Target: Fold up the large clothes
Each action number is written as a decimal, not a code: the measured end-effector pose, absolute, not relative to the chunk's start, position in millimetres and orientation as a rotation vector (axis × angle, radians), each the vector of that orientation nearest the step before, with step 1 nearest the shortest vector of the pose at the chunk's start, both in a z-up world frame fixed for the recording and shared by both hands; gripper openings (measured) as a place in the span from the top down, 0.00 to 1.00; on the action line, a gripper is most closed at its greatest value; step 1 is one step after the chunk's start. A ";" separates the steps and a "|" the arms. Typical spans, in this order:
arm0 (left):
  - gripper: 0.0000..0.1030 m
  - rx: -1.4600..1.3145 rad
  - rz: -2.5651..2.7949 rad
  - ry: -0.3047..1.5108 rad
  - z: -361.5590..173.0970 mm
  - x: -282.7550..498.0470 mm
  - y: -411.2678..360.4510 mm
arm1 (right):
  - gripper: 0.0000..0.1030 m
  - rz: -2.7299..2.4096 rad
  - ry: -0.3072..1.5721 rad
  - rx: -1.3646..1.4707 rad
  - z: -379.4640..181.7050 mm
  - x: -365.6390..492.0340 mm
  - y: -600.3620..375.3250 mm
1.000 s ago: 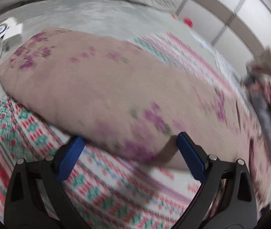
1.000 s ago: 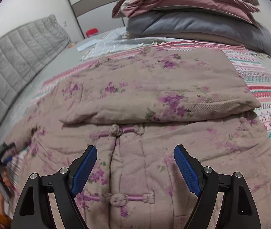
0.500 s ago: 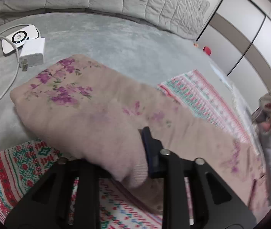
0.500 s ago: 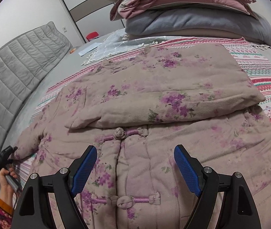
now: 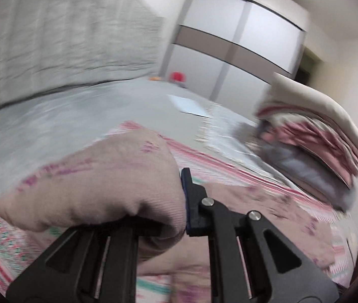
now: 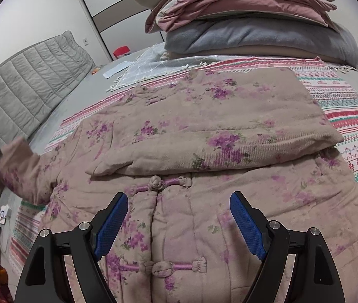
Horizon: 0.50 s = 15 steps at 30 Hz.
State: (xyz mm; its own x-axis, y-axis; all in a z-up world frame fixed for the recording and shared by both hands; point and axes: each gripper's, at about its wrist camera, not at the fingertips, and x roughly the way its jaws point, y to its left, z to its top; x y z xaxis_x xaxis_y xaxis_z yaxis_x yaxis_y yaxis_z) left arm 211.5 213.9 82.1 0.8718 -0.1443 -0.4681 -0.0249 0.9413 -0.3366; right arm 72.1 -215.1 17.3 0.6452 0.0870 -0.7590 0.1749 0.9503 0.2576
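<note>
A: Quick status, where's the garment?

B: Padded floral jacket (image 6: pixel 204 151) lies front-up on the striped blanket (image 6: pixel 350 116) on the bed, knot buttons (image 6: pixel 157 183) down the middle. One sleeve (image 6: pixel 204 136) is already folded across the chest. The other sleeve (image 5: pixel 98 189) is in my left gripper (image 5: pixel 179 214), fingers closed on the cuff end, lifted off the blanket. Left view is blurry, but the cloth bulges over the clamp.

A: Right side?

B: Right gripper (image 6: pixel 179 217) hovers over the lower front, fingers wide apart, holding nothing.

A: How will it handle?

B: I'd judge it thick, quilted, soft but bulky. Heavier than a shirt, won't crease sharply, likely springs back. Not slippery, the weave looks coarse. The cuff is a fair hold for the sleeve; for the body fold I'd take the hem with a deep bite through both layers.

A: Risks?

B: Padding may slide out of a shallow pinch. The stacked bedding (image 6: pixel 254 25) sits just beyond the collar, so little room there.
</note>
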 end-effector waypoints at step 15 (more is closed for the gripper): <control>0.81 -0.098 -0.638 0.767 4.5 212.5 -17.4 | 0.18 -0.084 0.855 0.356 20.6 69.3 -233.8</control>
